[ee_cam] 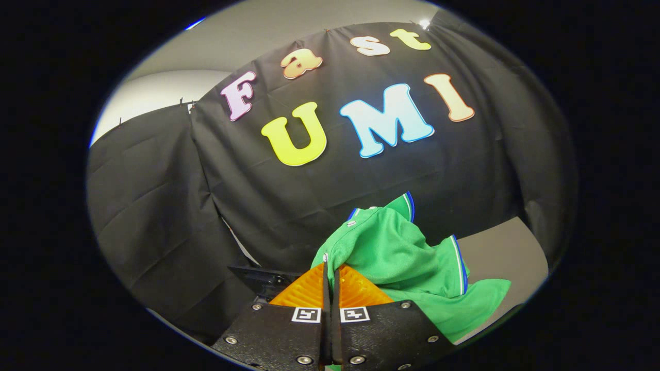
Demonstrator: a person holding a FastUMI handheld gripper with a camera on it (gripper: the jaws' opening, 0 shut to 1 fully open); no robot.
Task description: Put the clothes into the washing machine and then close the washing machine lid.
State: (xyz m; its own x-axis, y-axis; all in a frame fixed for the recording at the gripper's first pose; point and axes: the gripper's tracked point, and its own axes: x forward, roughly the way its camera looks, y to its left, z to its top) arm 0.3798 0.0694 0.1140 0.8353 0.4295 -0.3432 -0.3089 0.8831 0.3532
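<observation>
Fingers: the gripper has its two fingers pressed together with almost no gap, pinching a fold of the green shirt at their tips.
Shirt: a green polo with white and blue trim at collar and sleeve; it hangs and bunches from the pinch point, most of the cloth lying to the right of the fingers and just beyond them.
Lower hem: the shirt's low end drapes onto the grey surface at the right, so it looks only partly lifted.
Long axis: from the pinched fold the garment runs down and to the right, away from the fingers.
Gripper pose: tilted upward, looking at the booth's black wall rather than down at a work surface.
Dark object: a flat black edge sits just left of the fingers; I cannot tell what it is.
Washing machine: its direction from the fingers cannot be judged here.
Step, as I judge it: carrying the shirt, drum not yet reached.
Risk: trailing cloth may drag.
</observation>
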